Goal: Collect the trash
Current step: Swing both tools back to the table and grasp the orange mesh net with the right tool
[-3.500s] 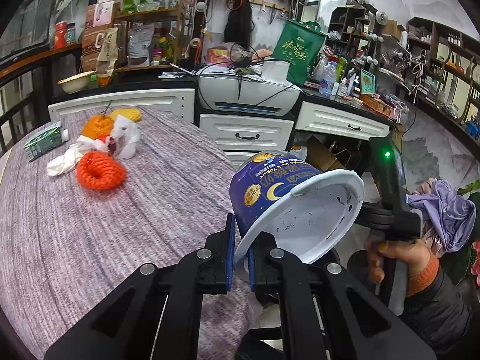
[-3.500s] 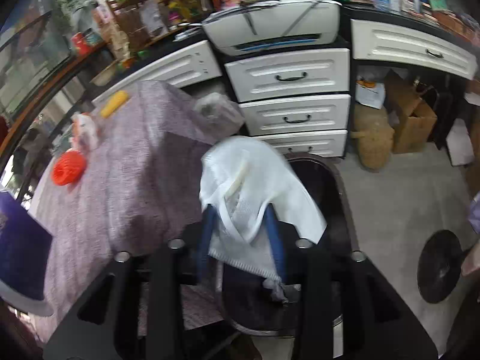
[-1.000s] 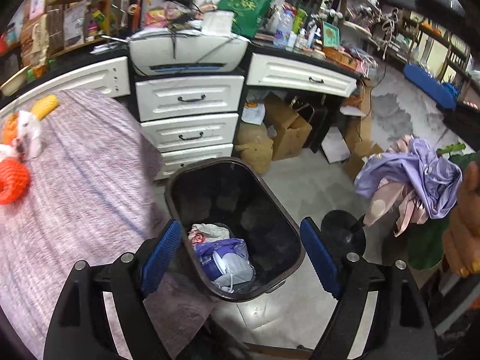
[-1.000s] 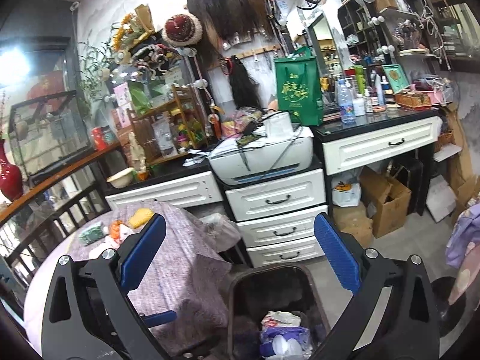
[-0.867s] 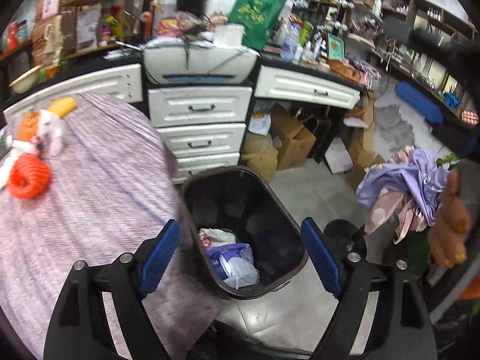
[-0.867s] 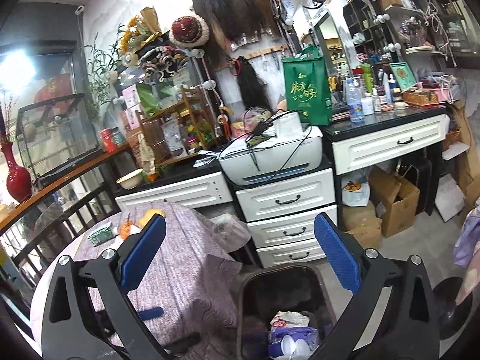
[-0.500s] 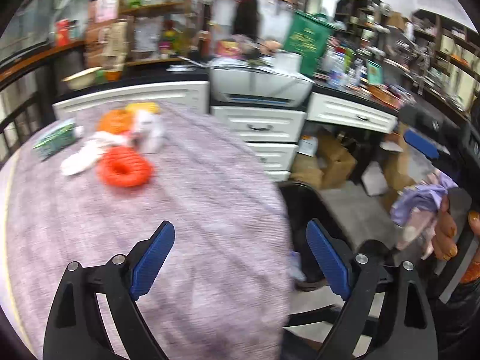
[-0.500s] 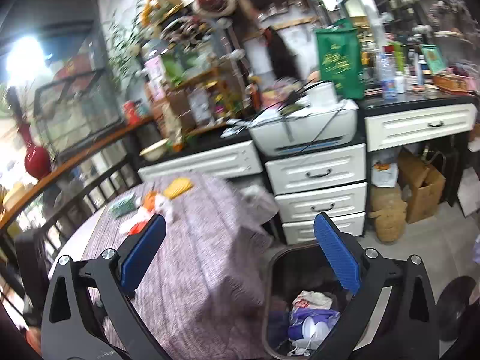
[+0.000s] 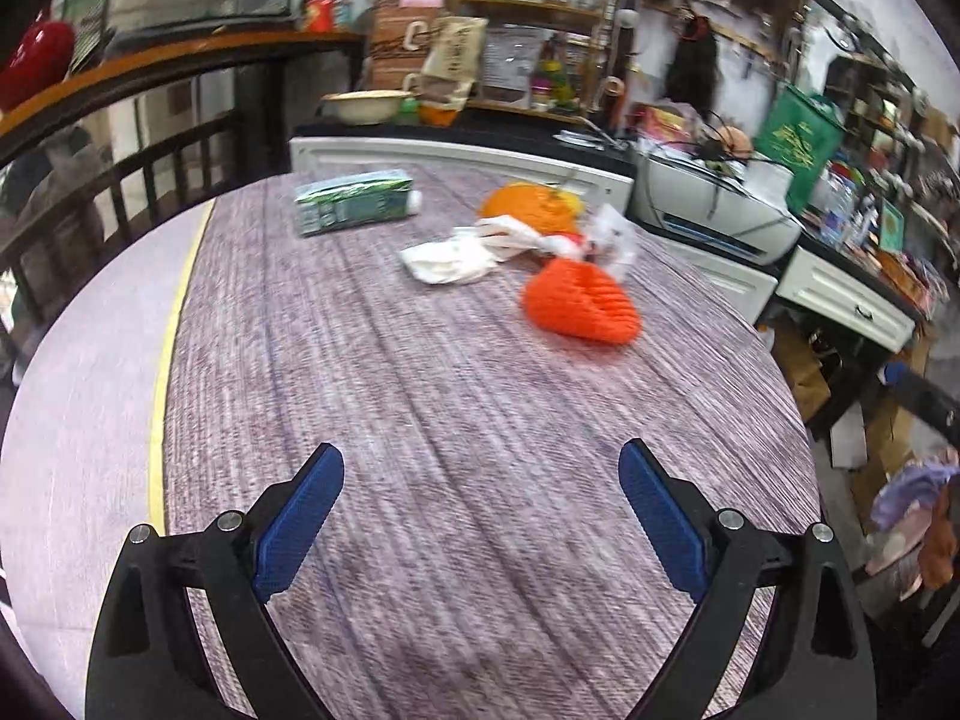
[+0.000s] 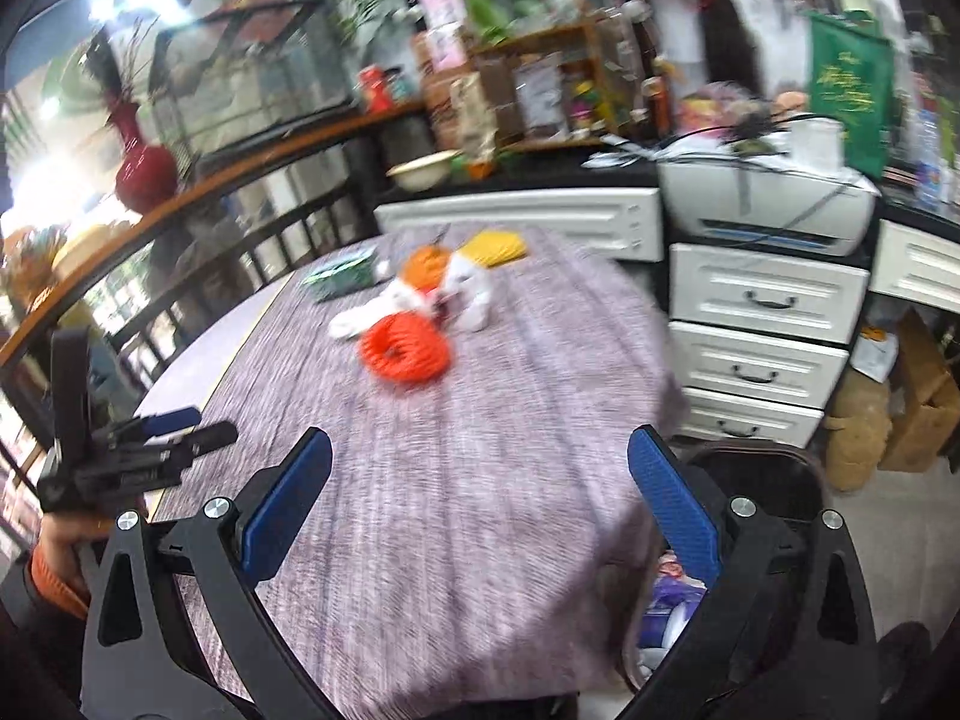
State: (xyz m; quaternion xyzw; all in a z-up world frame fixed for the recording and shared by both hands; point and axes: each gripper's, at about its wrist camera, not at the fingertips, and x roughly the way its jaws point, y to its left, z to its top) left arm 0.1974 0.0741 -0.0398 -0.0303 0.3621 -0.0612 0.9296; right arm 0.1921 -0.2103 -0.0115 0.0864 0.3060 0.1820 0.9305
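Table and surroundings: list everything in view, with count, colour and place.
table: one, purple-grey cloth
orange foam net: one, table centre
white crumpled wrapper: one, beside the net
green carton: one, far left of table
orange peel: one, behind the wrapper
yellow item: one, far table edge
trash bin: one, dark, on the floor right of the table
printer: one, white, on the drawers
left tongs: open, empty
right tongs: open, empty

An orange foam net (image 9: 579,307), crumpled white tissue (image 9: 447,261), clear wrapper (image 9: 612,238) and green carton (image 9: 351,204) lie clustered on the table's far side.
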